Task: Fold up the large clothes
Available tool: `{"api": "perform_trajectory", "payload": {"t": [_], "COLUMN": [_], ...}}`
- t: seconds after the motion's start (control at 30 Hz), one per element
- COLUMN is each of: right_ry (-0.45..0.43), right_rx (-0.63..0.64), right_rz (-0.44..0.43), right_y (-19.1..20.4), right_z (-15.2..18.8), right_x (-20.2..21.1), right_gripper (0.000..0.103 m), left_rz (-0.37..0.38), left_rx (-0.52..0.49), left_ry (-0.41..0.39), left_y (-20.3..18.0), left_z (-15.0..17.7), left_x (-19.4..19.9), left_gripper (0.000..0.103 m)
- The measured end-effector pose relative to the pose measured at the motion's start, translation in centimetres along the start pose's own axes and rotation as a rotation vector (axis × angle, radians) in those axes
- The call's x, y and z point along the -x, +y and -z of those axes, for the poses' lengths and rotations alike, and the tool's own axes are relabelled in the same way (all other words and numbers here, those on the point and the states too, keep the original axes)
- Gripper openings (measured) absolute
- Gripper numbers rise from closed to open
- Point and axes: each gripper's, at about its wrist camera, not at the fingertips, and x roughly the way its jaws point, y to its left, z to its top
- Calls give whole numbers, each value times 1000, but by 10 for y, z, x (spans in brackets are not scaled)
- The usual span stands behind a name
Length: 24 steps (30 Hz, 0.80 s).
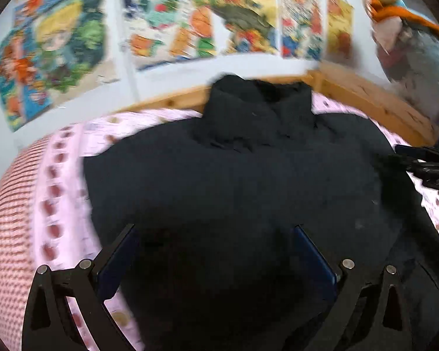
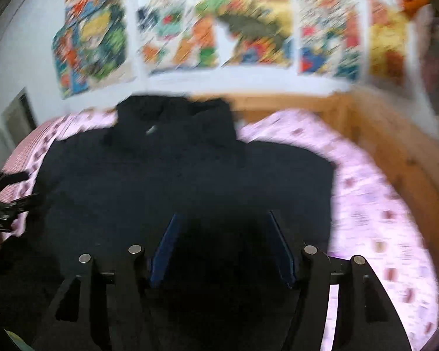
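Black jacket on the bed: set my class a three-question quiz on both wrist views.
1. True or false: the jacket lies on a pink sheet.
2. What hangs on the wall behind the bed? A) posters B) a clock C) a mirror
3. What do the left gripper and right gripper have in common?

Key: 1 true. 2 A, posters. 3 Both are open above the jacket, gripping nothing.

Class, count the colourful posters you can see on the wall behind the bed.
5, in a row along the wall: far left, next, middle, next, far right. Blur and the frame edges may hide more.
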Motion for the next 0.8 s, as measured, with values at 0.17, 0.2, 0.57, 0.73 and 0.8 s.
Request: {"api": "perform_trajectory", "payload": {"t": [0.17, 0.2, 0.57, 0.73, 0.8], "right_ry": [128, 135, 157, 138, 134], "right_rx": [82, 93, 64, 56, 54], "right_rz": [47, 50, 32, 22, 17], "right_y": [12, 13, 10, 8, 7], "right_z": [23, 28, 51, 55, 54], "right_x": [-38, -41, -62, -61, -61], "right_gripper": [56, 56, 56, 56, 57], "left_rz": [-36, -32, -21, -18, -12], "left_rx": [-79, -80, -92, -89, -84], "left_ry": [104, 110, 132, 135, 137], "left_y": [-17, -18, -16, -15, -14], "left_z": [14, 16, 31, 30, 27], "left_x": [-38, -40, -60, -60, -60], "left_gripper": [103, 103, 103, 103, 103]}}
